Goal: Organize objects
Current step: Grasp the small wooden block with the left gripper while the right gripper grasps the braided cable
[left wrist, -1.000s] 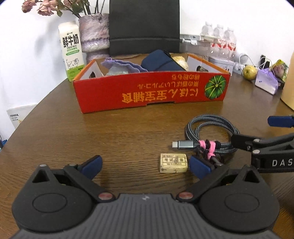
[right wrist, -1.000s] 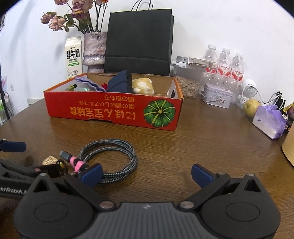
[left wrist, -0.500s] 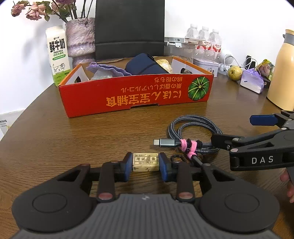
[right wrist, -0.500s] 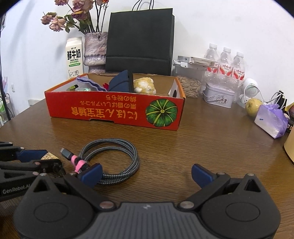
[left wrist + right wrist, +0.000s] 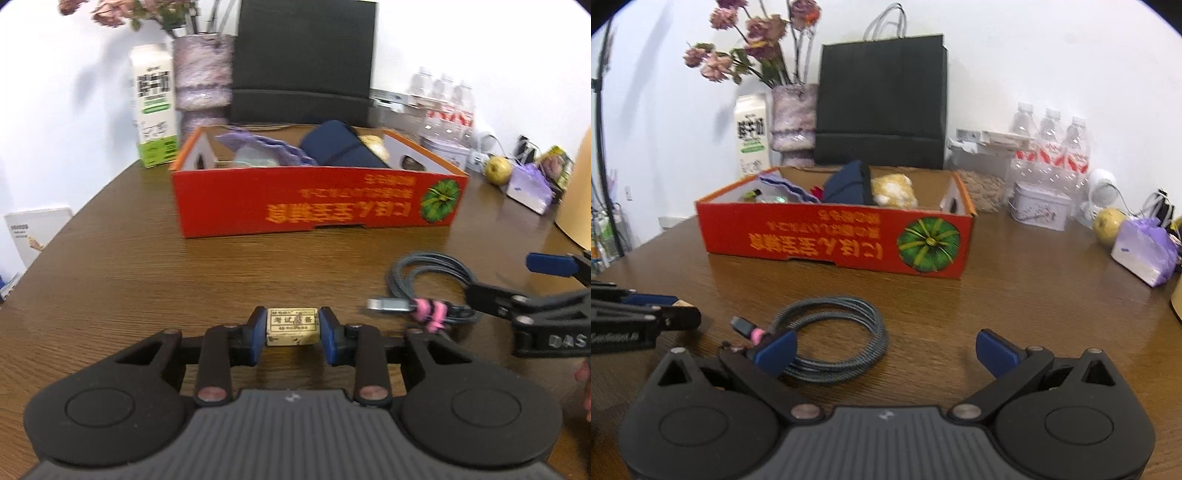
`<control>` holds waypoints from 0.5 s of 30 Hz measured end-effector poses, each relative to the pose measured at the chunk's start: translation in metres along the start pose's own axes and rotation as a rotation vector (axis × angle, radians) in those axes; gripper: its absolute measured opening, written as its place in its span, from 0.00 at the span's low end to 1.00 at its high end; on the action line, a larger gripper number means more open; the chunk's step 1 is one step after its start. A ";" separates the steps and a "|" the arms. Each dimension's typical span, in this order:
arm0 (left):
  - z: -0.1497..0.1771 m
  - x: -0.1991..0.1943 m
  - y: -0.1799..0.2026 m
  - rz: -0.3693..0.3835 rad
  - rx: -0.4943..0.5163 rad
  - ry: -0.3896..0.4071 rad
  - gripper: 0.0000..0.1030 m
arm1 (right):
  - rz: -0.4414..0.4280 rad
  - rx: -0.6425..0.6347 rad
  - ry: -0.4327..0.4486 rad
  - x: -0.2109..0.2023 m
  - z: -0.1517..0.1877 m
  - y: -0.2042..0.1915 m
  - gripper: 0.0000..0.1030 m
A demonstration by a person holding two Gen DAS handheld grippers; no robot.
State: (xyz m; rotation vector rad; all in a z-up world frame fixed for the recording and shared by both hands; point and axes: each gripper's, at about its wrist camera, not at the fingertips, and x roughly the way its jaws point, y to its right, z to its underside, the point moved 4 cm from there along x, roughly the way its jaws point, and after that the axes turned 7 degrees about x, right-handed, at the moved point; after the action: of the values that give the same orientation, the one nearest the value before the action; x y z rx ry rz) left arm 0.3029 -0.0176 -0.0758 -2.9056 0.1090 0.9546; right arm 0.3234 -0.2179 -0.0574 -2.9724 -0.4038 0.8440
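My left gripper is shut on a small cream eraser with printed characters, held just above the brown table. A coiled grey braided cable with pink ties lies on the table, and shows in the left wrist view to the right of the eraser. My right gripper is open, its left fingertip over the cable's near edge. A red cardboard box holding cloth items stands beyond; it shows in the right wrist view too.
Behind the box are a milk carton, a flower vase and a black paper bag. To the right are water bottles, a tin, a yellow fruit and a purple tissue pack.
My left gripper closed on the eraser and has lifted it slightly, shifting left of the cable. My right gripper stayed open and rose a little near the cable.
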 end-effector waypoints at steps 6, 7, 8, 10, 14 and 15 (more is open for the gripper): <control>-0.001 -0.005 -0.031 -0.023 -0.051 0.009 0.30 | -0.039 -0.068 -0.050 0.010 0.006 -0.020 1.00; -0.001 -0.007 -0.036 -0.023 -0.060 0.017 0.30 | -0.043 -0.077 -0.063 0.013 0.006 -0.023 1.00; -0.002 -0.010 -0.041 -0.025 -0.067 0.026 0.30 | -0.045 -0.080 -0.072 0.016 0.005 -0.024 1.00; -0.002 -0.013 -0.049 -0.027 -0.082 0.038 0.30 | -0.048 -0.073 -0.095 0.022 0.004 -0.025 1.00; -0.002 -0.015 -0.059 -0.021 -0.096 0.038 0.30 | -0.054 -0.052 -0.151 0.038 0.004 -0.027 1.00; -0.002 -0.016 -0.060 -0.017 -0.097 0.040 0.30 | -0.058 -0.043 -0.159 0.041 0.004 -0.026 1.00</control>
State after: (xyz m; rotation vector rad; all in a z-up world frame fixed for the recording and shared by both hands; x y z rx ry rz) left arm 0.2970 0.0425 -0.0614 -3.0092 0.0411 0.9242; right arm 0.3484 -0.1822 -0.0788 -2.9259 -0.5176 1.0824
